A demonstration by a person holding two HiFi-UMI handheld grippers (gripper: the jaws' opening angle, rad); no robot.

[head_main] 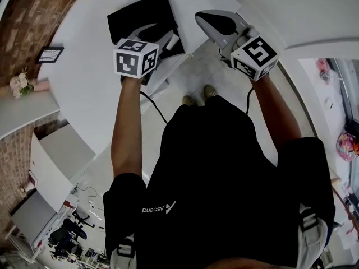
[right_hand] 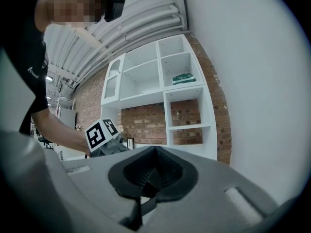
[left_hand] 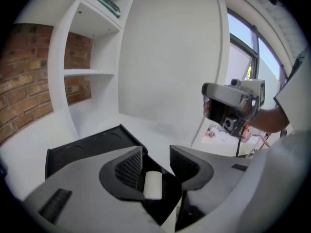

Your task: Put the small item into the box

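A small white cylinder (left_hand: 153,185) lies between the jaws of my left gripper (left_hand: 155,153), close to the left pad and clear of the right one. The jaws stand open. Beneath and ahead of them is the shallow black box (left_hand: 82,147). In the head view the left gripper (head_main: 161,36) reaches over the near right corner of the box (head_main: 140,14), with the white item (head_main: 174,40) at its tip. My right gripper (head_main: 209,20) hovers to the right of the box, shut with nothing in it; its pads meet in the right gripper view (right_hand: 154,170).
The box rests on a white table (head_main: 84,77) whose edge runs just right of it, with floor and the person's shoes (head_main: 202,93) below. White shelving (right_hand: 167,96) stands against a brick wall. A picture frame (head_main: 49,54) and flowers (head_main: 19,83) sit at the left.
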